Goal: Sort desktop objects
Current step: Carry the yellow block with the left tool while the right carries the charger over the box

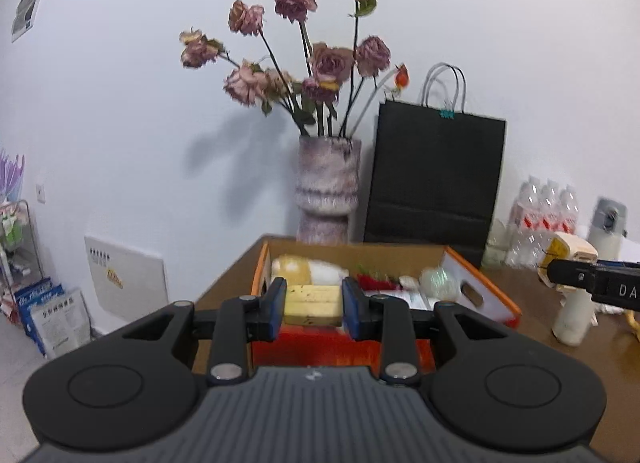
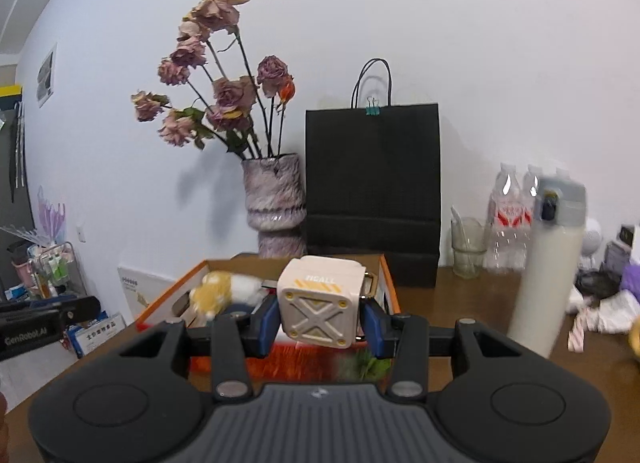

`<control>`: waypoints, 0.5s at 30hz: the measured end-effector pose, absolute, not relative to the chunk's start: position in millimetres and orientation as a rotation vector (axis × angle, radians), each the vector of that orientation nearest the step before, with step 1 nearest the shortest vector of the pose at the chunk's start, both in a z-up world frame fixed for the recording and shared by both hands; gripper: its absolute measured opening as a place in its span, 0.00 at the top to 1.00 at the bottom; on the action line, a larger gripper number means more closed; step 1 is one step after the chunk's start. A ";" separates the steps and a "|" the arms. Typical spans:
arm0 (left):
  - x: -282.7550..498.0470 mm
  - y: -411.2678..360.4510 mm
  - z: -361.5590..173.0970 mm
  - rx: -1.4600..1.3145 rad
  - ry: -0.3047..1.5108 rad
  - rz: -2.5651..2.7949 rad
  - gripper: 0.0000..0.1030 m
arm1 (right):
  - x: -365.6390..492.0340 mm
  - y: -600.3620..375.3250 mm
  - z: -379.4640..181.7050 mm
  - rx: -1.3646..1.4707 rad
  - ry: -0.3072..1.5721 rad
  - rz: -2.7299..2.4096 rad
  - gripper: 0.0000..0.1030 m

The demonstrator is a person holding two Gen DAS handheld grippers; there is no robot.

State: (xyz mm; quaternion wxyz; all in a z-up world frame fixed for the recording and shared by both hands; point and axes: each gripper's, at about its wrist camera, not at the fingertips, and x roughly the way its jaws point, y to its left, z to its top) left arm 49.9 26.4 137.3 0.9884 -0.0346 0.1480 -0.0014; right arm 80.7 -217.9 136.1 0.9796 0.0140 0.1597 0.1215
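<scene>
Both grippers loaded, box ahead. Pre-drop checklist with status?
1. Left gripper shut on yellow block: ok.
2. Right gripper shut on white cube: ok.
3. Cardboard box open on top: ok.
4. Free room inside box: cannot tell; plush toy and other items already there.
5. Grippers apart from each other: ok.
6. White bottle close on right gripper's right side: not ok, watch the swing.

Both wrist views face the wall, sharing the box (image 1: 484, 283) and vase (image 2: 274, 203) nearby
</scene>
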 end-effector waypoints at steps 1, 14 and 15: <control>58.9 27.9 138.9 -0.070 0.301 -0.013 0.71 | 90.7 -215.2 138.8 0.021 0.321 0.244 0.59; 225.2 45.2 100.3 -0.054 0.670 0.006 0.70 | 281.9 -208.9 123.6 -0.031 0.861 0.326 0.62; 231.7 42.2 96.4 -0.030 0.679 0.014 0.70 | 299.3 -206.7 117.7 -0.046 0.935 0.316 0.62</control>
